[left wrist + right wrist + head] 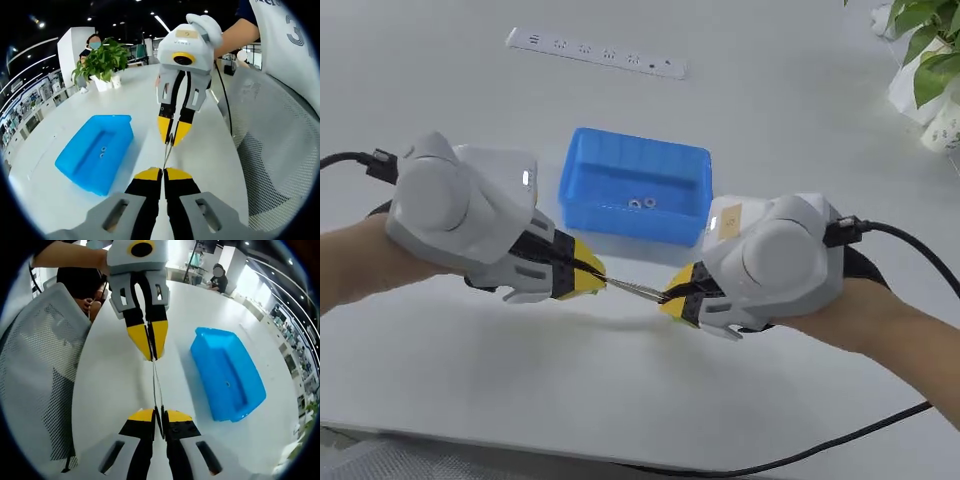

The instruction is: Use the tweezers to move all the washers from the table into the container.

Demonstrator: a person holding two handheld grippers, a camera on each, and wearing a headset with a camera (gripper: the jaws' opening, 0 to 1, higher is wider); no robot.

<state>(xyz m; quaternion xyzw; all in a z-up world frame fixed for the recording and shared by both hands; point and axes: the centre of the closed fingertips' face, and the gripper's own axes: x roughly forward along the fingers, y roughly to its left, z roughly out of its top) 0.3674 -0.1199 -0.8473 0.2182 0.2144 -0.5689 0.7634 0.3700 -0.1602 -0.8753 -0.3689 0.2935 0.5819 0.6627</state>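
1. Tightly closed, the left gripper has its yellow-tipped jaws pressed together on one end of the tweezers, with no gap showing between the tips.
2. Opposite it, the right gripper is likewise clamped, its jaws pinching the other end of the same tweezers.
3. The tweezers span the short space between the two grippers as a thin metal line. They are raised above the table and lie roughly level in the head view.
4. The two grippers point at each other nose to nose, the left one on the left of the head view and the right one on the right. A hand is behind each.
5. Just beyond the tweezers stands the blue container, upright on the table and open at the top.
6. Two washers lie side by side on the container's floor, near its front wall.
7. Farther back a white power strip lies flat on the table, well apart from the container.
8. A potted plant sits at the far right corner.
9. A black cable trails from the right gripper, and a mesh chair shows behind it in the left gripper view.
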